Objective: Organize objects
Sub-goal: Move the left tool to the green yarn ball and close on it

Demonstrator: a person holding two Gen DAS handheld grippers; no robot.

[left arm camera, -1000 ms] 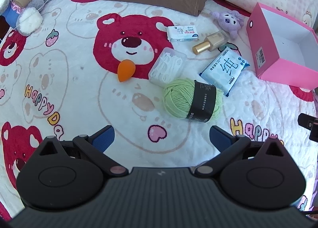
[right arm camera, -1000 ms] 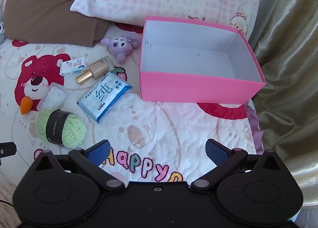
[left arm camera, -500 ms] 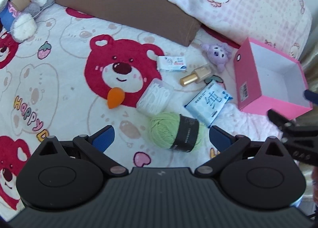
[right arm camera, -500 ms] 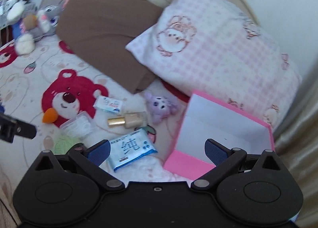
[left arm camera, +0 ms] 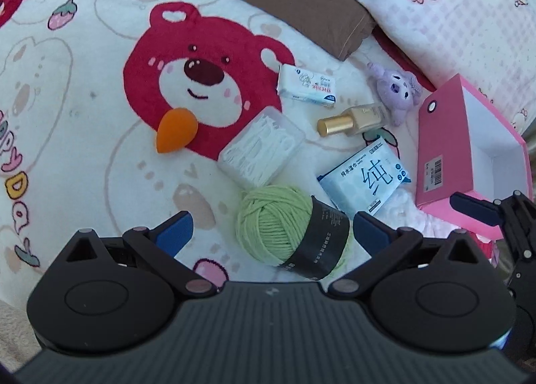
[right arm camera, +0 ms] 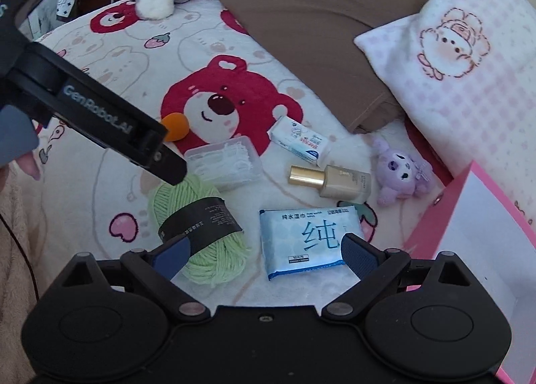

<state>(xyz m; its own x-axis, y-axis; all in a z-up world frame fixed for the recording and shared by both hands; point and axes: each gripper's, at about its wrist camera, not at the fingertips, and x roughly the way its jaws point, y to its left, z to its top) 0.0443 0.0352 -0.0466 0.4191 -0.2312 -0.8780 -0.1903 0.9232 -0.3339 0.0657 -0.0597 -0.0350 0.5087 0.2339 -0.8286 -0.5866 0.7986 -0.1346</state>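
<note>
Green yarn ball (left arm camera: 291, 226) at lower centre of the left wrist view, between the wide-spread, empty left gripper (left arm camera: 271, 228); likely light and squashy, best pinched across the stiffer black paper band. Wet-wipe pack (right arm camera: 308, 240) low centre in the right view, right gripper (right arm camera: 264, 253) wide, having just narrowed slightly, gripping nothing. Pink box (left arm camera: 469, 149) at right edge, still empty.

Left tool (left arm camera: 271, 228), jaws wide apart, hangs over a bed w/ bear-print blanket (left arm camera: 83, 116). Green yarn ball (left arm camera: 291, 230) w/ black band lies between its blue pads, not gripped. Beyond: clear floss-pick box (left arm camera: 261, 149), orange sponge (left arm camera: 176, 129), blue wipes pack (left arm camera: 365, 179), gold bottle (left arm camera: 351, 119), tissue pack (left arm camera: 306, 84), purple plush (left arm camera: 397, 91). Pink box (left arm camera: 442, 149) at right, open; right tool (left arm camera: 495, 216) at its near corner.
</note>
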